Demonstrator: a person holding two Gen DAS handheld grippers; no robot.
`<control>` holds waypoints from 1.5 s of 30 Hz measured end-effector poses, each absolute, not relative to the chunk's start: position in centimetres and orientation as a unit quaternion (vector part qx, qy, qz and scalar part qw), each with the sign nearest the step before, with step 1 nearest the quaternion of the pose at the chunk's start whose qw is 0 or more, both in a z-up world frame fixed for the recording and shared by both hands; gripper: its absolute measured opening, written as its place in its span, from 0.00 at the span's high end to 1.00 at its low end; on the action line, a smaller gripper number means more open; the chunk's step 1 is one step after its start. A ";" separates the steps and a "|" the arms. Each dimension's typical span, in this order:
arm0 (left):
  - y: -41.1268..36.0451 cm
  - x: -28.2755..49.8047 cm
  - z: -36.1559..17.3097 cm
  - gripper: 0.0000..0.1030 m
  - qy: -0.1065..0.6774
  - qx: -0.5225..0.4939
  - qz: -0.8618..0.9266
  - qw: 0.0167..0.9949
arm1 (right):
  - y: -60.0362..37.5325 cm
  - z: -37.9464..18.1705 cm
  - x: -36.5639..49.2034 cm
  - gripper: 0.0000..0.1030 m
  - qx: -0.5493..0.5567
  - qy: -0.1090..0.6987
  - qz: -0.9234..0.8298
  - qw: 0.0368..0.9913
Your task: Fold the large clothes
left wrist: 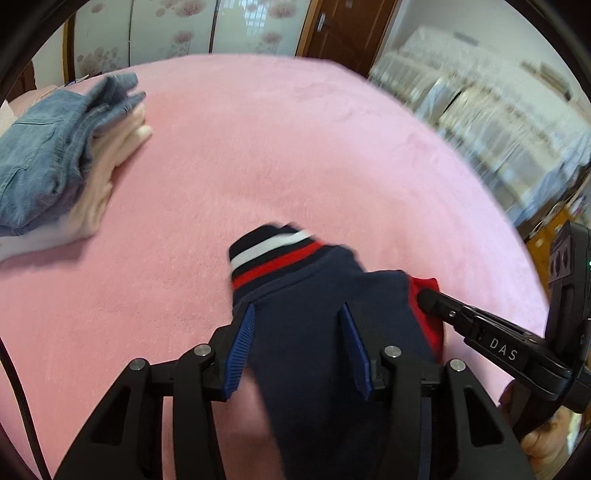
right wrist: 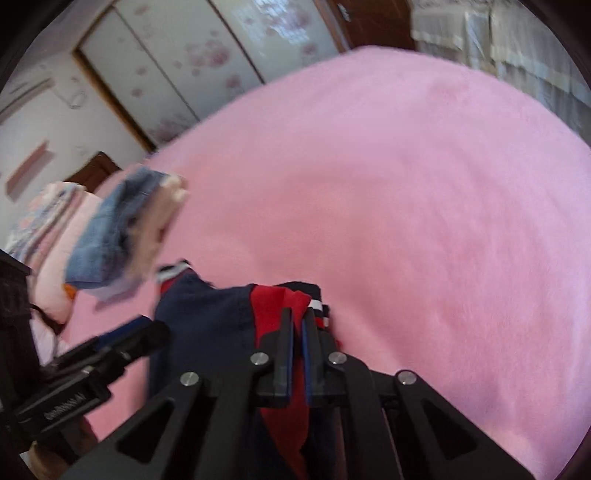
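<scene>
A navy garment [left wrist: 310, 354] with a red panel and a navy, white and red striped cuff [left wrist: 273, 254] lies bunched on the pink bed cover [left wrist: 295, 147]. My left gripper [left wrist: 299, 308] is shut on a thick fold of its navy cloth, which fills the gap between the blue pads. My right gripper [right wrist: 298, 314] is shut on the red part of the garment [right wrist: 273, 306], jaws almost together. Each gripper shows in the other's view: the right gripper [left wrist: 428, 297] at the red edge, the left gripper [right wrist: 147, 330] at the navy side.
A pile of folded clothes [left wrist: 48, 155], denim over pale pieces, sits at the bed's left side [right wrist: 114, 236]. Pillows or quilts [right wrist: 55, 229] lie beyond it. Flowered wardrobe doors [left wrist: 184, 33] stand behind the bed, curtains [left wrist: 480, 103] to the right. A hand [left wrist: 543, 443] holds the right gripper.
</scene>
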State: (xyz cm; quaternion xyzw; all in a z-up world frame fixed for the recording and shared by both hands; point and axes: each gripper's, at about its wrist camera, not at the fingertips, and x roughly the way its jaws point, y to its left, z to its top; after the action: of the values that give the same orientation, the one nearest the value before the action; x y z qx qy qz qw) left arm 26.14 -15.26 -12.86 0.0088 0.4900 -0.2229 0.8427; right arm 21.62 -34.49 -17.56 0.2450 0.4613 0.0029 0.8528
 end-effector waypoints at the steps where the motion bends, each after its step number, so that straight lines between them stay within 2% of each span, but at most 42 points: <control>1: -15.6 26.5 -13.6 0.55 0.499 0.013 -0.217 0.839 | -34.7 -18.3 21.7 0.96 0.253 0.467 0.001 0.847; 6: -15.2 26.6 -14.7 0.54 0.501 -0.006 -0.216 0.838 | -35.4 -18.8 21.2 0.95 0.278 0.464 0.000 0.841; 8: -14.8 26.5 -14.4 0.47 0.505 -0.008 -0.210 0.837 | -35.7 -18.0 20.7 0.81 0.281 0.460 -0.007 0.842; 9: -14.5 26.4 -14.3 0.44 0.505 -0.009 -0.207 0.838 | -35.6 -17.6 20.5 0.71 0.279 0.456 -0.012 0.845; 10: -14.1 26.2 -14.0 0.39 0.508 -0.014 -0.203 0.837 | -35.7 -17.2 20.1 0.69 0.278 0.451 -0.014 0.848; 12: -13.6 25.6 -13.5 0.36 0.511 -0.021 -0.200 0.836 | -35.7 -16.2 19.0 0.69 0.274 0.439 -0.014 0.855; 19: -12.5 23.0 -12.3 0.36 0.525 -0.025 -0.189 0.830 | -35.1 -13.7 14.5 0.69 0.246 0.424 -0.041 0.871; 27: -12.2 19.0 -8.3 0.35 0.497 -0.003 -0.184 0.848 | -33.7 -10.5 9.6 0.66 0.223 0.402 -0.051 0.886; 29: -11.9 18.2 -7.4 0.31 0.491 -0.001 -0.183 0.852 | -33.4 -9.5 8.8 0.65 0.213 0.398 -0.050 0.891; 32: -11.2 16.7 -5.9 0.28 0.479 0.000 -0.179 0.859 | -32.5 -7.9 8.1 0.55 0.192 0.388 -0.047 0.900; 36: -10.3 15.0 -4.1 0.28 0.465 0.003 -0.172 0.869 | -31.0 -5.6 7.2 0.34 0.141 0.369 -0.053 0.917; 40: -9.9 13.8 -3.0 0.27 0.455 0.010 -0.168 0.874 | -29.6 -4.0 6.8 0.31 0.095 0.353 -0.048 0.930; 45: -9.4 12.9 -2.9 0.27 0.458 -0.002 -0.178 0.871 | -29.3 -3.4 6.9 0.31 0.093 0.351 -0.030 0.931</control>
State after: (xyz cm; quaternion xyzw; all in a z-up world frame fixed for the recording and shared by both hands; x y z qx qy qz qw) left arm 12.94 -9.36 -2.91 -0.0019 0.4577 -0.1783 0.8711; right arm 6.94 -29.31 -3.44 0.0928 0.3508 -0.0299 0.9314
